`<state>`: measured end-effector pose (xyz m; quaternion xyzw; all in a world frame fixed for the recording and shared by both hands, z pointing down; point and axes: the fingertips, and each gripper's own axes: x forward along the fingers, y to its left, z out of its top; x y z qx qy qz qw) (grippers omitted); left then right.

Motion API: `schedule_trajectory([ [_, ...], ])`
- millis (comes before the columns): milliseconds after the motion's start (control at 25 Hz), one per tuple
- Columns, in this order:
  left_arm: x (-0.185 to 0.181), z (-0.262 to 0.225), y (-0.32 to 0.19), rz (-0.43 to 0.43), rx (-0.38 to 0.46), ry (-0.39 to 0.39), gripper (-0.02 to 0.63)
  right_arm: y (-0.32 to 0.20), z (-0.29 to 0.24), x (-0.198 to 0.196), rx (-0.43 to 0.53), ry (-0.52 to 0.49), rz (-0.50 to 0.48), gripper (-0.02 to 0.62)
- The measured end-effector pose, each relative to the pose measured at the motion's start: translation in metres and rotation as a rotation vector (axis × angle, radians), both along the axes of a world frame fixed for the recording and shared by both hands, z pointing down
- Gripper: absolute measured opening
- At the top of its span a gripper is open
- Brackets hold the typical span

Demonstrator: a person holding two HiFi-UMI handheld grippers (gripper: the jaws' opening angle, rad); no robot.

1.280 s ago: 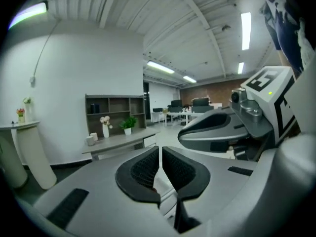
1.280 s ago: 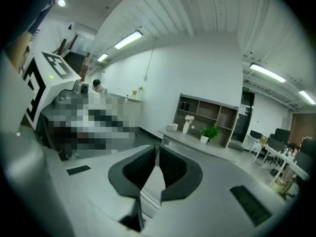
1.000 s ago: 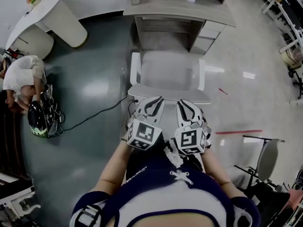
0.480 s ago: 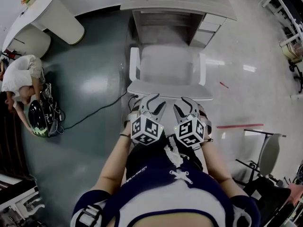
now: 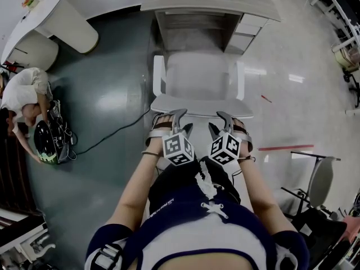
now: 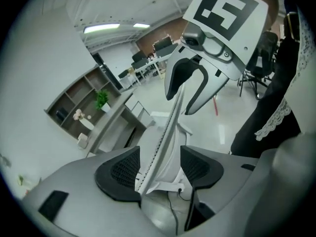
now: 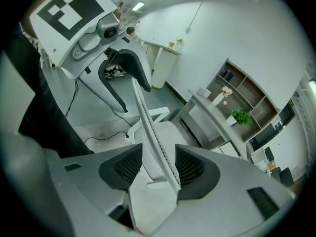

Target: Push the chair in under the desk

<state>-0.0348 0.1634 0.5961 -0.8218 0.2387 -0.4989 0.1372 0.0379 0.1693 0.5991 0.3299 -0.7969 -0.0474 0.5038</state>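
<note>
My left gripper (image 5: pixel 169 120) and right gripper (image 5: pixel 232 122) are opening wide, with the white mesh-backed chair's (image 5: pixel 201 79) backrest edge between their fingers.

The white chair (image 5: pixel 199 80) stands in the middle, its seat pointing to the grey table (image 5: pixel 208 1) at twelve o'clock. Just below centre, the left claw (image 5: pixel 170 117) and right claw (image 5: pixel 230 118) are opening, with the top edge of the backrest (image 5: pixel 199 106) between each pair of jaws. A black cable (image 5: pixel 112 133) trails across the floor (image 5: pixel 112 94) toward nine o'clock, where a person (image 5: pixel 22 91) crouches. A strip of red tape (image 5: pixel 284 148) lies at three o'clock.
</note>
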Motion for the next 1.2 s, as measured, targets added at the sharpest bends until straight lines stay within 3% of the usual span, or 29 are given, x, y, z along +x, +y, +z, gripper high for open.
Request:
schedule_trajectory([
  [200,-0.002,0.02,-0.012,0.033,0.013,-0.084,0.249,-0.011,0.019,0.0,0.001,0.073,-0.051,0.169],
  [360,0.001,0.032,-0.016,0.046,0.006,-0.104,0.249,-0.02,0.031,0.002,0.036,0.134,-0.079,0.147],
  [600,0.002,0.04,-0.018,0.02,-0.03,-0.06,0.249,-0.022,0.033,0.0,0.107,0.14,-0.106,0.143],
  [760,0.002,0.037,-0.026,-0.01,-0.007,-0.018,0.224,-0.022,0.033,0.001,0.167,0.132,-0.129,0.143],
  [800,0.002,0.036,-0.028,-0.01,0.004,-0.017,0.176,-0.021,0.033,0.001,0.173,0.132,-0.133,0.143],
  [1200,0.002,0.036,-0.034,-0.011,0.012,-0.003,0.173,-0.028,0.035,0.002,0.15,0.127,-0.13,0.141],
])
